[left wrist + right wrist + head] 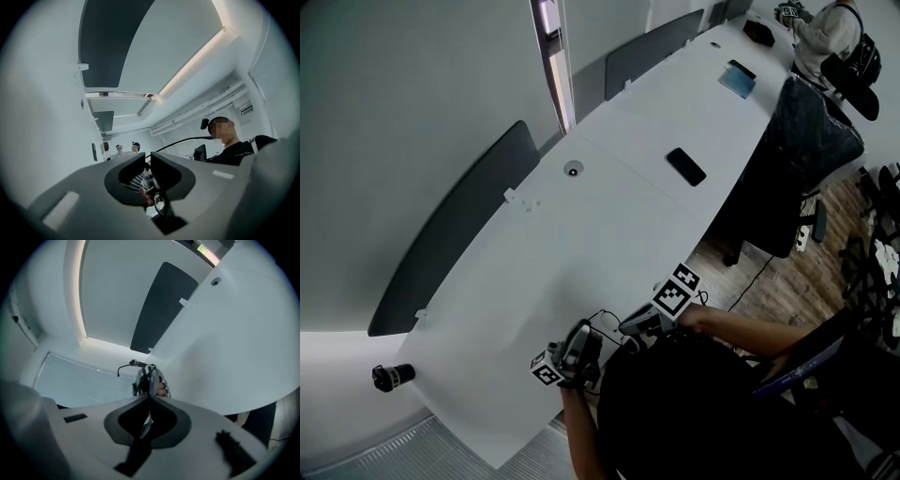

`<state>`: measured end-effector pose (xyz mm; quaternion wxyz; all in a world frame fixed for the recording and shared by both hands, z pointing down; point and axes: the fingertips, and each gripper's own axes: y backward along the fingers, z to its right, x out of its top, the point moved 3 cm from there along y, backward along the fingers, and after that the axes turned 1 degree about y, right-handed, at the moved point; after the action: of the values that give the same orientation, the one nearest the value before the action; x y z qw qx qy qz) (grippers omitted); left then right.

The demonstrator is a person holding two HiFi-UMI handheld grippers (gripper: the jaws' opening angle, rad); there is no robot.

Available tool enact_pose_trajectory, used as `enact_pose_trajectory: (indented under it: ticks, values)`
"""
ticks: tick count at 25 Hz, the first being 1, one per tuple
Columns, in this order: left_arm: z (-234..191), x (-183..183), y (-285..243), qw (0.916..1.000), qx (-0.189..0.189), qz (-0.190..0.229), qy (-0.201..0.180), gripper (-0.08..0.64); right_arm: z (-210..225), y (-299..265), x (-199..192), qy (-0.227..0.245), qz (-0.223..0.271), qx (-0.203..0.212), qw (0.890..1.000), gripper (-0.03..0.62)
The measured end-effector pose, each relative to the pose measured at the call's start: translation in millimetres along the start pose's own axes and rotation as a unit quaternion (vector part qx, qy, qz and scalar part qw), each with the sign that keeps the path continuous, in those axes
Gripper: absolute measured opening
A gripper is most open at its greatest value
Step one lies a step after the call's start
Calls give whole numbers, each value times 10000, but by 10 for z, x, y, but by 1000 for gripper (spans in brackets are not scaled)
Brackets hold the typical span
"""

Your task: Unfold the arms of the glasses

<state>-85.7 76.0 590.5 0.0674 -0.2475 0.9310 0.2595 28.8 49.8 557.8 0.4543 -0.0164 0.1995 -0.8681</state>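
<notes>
Black phone (685, 166) on white table (581, 253)

A long white table (609, 234) is stretching away down the room, with a black phone (685, 166) lying flat on it. A small round port (573, 169) is sitting across the tabletop from the phone, toward the wall. A blue pad (737, 82) and a dark object (758, 31) are lying beyond the phone, near the far end.

In the head view the glasses (614, 330) are too small and dark to read; the far person (820, 37) is cropped.
</notes>
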Motion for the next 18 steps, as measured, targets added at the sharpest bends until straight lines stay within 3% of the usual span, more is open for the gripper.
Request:
enact_pose_trajectory:
  ticks: [8, 18]
  values:
    - [219, 100, 27, 9989, 140, -49, -454, 40, 57, -6, 18, -81, 153, -48, 9998, 17]
    - [448, 137, 116, 9971, 129, -57, -741, 32, 181, 171, 174, -180, 497, -216, 9984, 17]
